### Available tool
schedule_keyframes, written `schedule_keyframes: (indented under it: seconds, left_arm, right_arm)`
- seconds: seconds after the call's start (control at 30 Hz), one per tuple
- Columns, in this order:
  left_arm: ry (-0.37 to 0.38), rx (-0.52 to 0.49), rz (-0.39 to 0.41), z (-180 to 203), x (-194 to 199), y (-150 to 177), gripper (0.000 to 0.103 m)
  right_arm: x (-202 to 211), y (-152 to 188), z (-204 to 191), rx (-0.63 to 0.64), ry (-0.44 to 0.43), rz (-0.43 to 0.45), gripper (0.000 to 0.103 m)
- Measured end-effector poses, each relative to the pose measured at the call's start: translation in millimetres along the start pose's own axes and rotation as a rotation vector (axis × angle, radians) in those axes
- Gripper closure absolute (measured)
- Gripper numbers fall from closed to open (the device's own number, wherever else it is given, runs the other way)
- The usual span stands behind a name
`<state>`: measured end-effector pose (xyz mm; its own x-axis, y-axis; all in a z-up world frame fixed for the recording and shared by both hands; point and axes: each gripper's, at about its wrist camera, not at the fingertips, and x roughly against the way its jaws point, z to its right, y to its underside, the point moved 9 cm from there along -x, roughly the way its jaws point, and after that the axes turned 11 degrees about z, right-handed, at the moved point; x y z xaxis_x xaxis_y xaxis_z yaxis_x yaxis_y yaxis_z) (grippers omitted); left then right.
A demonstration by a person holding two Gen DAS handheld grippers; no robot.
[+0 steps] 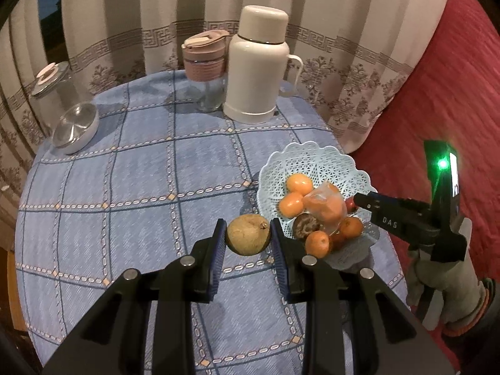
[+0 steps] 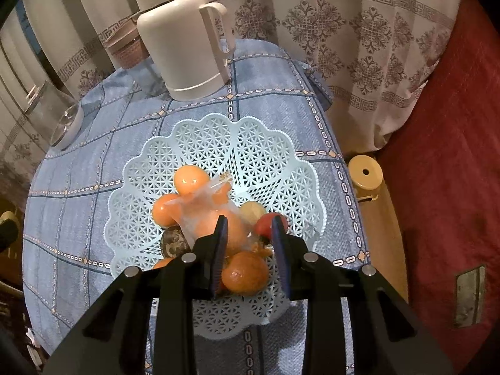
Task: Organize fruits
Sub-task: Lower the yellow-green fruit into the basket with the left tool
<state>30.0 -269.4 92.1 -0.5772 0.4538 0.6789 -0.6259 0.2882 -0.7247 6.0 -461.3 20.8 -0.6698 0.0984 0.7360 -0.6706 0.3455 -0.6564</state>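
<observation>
My left gripper [image 1: 248,229] is shut on a brownish pear [image 1: 248,239] and holds it above the blue checked tablecloth, just left of the pale blue lattice basket [image 1: 312,151]. The basket [image 2: 218,128] holds several tangerines [image 2: 190,179], an orange in a clear plastic bag [image 2: 212,218], a dark brown fruit [image 2: 173,242] and a red fruit [image 2: 265,223]. My right gripper [image 2: 250,223] hangs over the basket's near side with its jaws drawn in, above the bagged orange and a tangerine [image 2: 245,276]. I see no fruit pinched between them. From the left wrist, that right gripper [image 1: 359,201] reaches in from the right.
A cream thermos jug [image 1: 259,62] and a pink-lidded glass cup [image 1: 206,68] stand at the table's far edge. A steel bowl [image 1: 75,128] and a glass jar [image 1: 51,84] sit at far left. A red bedspread [image 1: 437,93] lies to the right, a yellow stool [image 2: 365,172] below it.
</observation>
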Motion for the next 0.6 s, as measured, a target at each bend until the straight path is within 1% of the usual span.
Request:
schedule_keyframes:
  seconds: [0.17, 0.23, 0.37, 0.47, 0.5, 0.6]
  left_arm:
    - [0.033, -0.014, -0.003, 14, -16, -7, 0.074]
    - [0.045, -0.013, -0.015, 20, -27, -8, 0.074]
    - [0.068, -0.014, -0.039, 30, -47, -10, 0.074]
    - [0.077, -0.034, -0.047, 40, -59, -12, 0.074]
    - [0.078, -0.042, -0.051, 43, -64, -12, 0.074]
    - [0.084, -0.059, -0.064, 51, -77, -12, 0.074]
  right_arm:
    - [3, 0, 6, -0.012, 0.006, 0.001, 0.072]
    - [5, 0, 7, -0.015, 0.01, 0.001, 0.067]
    - [10, 0, 11, -0.019, 0.014, 0.004, 0.066]
    - [14, 2, 15, -0.028, 0.021, 0.007, 0.066]
    - [16, 2, 17, -0.033, 0.023, 0.007, 0.065]
    - [20, 4, 24, -0.054, 0.032, 0.009, 0.049]
